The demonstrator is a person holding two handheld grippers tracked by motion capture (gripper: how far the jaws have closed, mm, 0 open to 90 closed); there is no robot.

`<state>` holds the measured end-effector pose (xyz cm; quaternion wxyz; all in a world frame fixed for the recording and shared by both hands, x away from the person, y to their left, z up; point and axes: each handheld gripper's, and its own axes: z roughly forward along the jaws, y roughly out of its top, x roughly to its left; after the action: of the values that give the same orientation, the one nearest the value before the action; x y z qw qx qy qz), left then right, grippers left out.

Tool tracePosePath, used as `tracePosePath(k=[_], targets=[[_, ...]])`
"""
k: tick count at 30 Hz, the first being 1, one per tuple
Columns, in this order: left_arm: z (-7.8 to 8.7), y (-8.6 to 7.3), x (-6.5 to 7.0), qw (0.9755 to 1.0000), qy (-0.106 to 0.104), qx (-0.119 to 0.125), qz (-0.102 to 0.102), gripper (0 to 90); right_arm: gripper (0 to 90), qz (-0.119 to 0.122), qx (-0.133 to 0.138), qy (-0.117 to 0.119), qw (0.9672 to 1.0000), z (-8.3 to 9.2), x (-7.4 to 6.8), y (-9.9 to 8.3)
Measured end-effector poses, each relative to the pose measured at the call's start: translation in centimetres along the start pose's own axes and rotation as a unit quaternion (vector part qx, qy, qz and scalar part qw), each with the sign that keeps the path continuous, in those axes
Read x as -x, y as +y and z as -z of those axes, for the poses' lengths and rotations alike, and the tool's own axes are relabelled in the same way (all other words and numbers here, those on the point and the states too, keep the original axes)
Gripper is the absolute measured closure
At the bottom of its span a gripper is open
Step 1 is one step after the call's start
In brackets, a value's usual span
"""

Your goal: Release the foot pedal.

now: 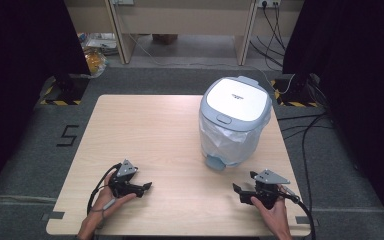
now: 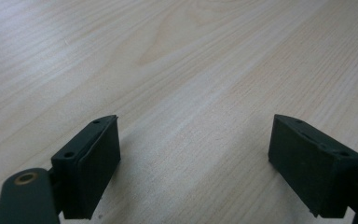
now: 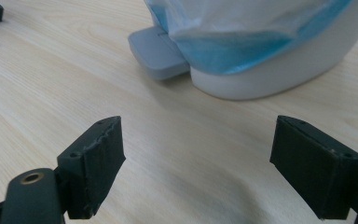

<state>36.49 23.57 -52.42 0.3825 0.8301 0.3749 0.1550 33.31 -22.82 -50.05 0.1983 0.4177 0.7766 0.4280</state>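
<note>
Both grippers sit low on the table (image 1: 180, 130), left gripper (image 1: 147, 186) and right gripper (image 1: 236, 189) gaping empty, pedal bin (image 1: 234, 122) beyond.

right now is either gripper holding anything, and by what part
Nothing is held. The left gripper and the right gripper both have jaws apart over bare table; the bin stands untouched.

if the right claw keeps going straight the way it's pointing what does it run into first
Probably the bin's grey foot pedal, or the white base of the pedal bin beside it. The right claw is open, with bare table before them; exact depth is unclear.
</note>
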Motion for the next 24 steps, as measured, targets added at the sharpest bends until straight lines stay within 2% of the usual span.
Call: tracePosePath(k=[4, 10, 12, 14, 16, 17, 20, 24], targets=[[0.0, 0.0, 0.0, 1.0000, 0.000, 0.000, 0.000, 15.7, 15.8, 0.021, -0.021, -0.025, 0.9992, 0.2, 0.0, -0.7], [0.0, 0.0, 0.0, 1.0000, 0.000, 0.000, 0.000, 15.7, 15.7, 0.007, -0.036, -0.015, 0.9992, 0.2, -0.3, -1.8], [0.0, 0.0, 0.0, 1.0000, 0.000, 0.000, 0.000, 15.7, 15.6, 0.007, -0.033, -0.017, 0.9993, 0.3, -0.5, -1.9], [0.0, 0.0, 0.0, 1.0000, 0.000, 0.000, 0.000, 15.7, 15.2, 0.006, -0.042, -0.016, 0.9990, 0.4, -0.6, -2.0], [0.0, 0.0, 0.0, 1.0000, 0.000, 0.000, 0.000, 15.7, 15.1, 0.006, -0.067, -0.009, 0.9977, 0.2, -0.7, -2.1], [0.0, 0.0, 0.0, 1.0000, 0.000, 0.000, 0.000, 15.8, 13.8, 0.008, -0.082, -0.008, 0.9966, 0.1, -0.7, -2.1], [0.0, 0.0, 0.0, 1.0000, 0.000, 0.000, 0.000, 15.8, 11.7, 0.028, -0.089, -0.013, 0.9956, -0.1, -1.1, -2.1], [0.0, 0.0, 0.0, 1.0000, 0.000, 0.000, 0.000, 15.8, 11.2, 0.027, -0.090, -0.013, 0.9955, -0.1, -1.1, -2.1]])
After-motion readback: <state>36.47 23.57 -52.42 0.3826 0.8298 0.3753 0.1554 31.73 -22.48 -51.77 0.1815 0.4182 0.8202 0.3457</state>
